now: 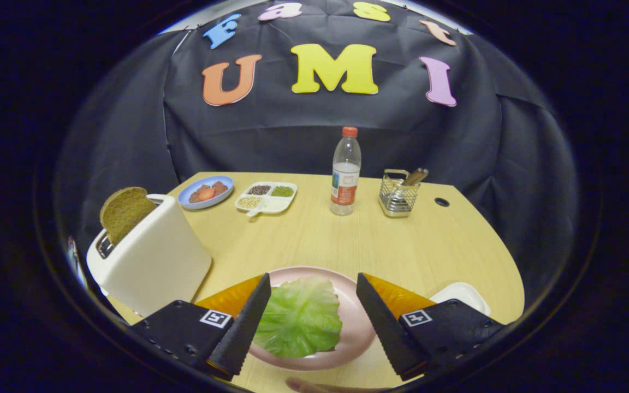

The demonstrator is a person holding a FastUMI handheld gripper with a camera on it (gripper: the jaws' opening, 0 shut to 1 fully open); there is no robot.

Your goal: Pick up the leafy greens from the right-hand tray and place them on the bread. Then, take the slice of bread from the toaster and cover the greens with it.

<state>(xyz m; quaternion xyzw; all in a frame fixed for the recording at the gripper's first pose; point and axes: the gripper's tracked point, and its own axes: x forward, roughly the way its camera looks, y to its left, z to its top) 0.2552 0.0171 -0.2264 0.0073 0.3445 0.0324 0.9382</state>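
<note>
Your tongs (310, 305) are spread wide, both fingers apart and pinching nothing, hovering low over the near end of the counter (347, 240). Right between the fingers sits the pink plate (355, 333), and on it lie the leafy greens (299, 316), a crinkled pale green leaf spread flat. The leaf covers whatever is under it, so you cannot tell from here how the bread below lies. Neither finger touches the leaf; there is open space on both sides.

Off to your left, near you, stands the white toaster (150, 262), and a brown slice of bread (124, 213) pokes up out of its slot, leaning a little. To your right, just beyond the right finger, the corner of a white tray (464, 295) peeks out.

Look to the far side of the counter: a blue plate (206, 192) with reddish pieces on it at far left, a white divided dish (266, 197) with dark, green and pale fillings just beside it, then a clear bottle (345, 172) with a red cap standing upright, and to its right a wire basket (399, 195) holding utensils. A small round hole (441, 202) marks the counter beyond the basket. Behind it all hangs the black cloth wall.
</note>
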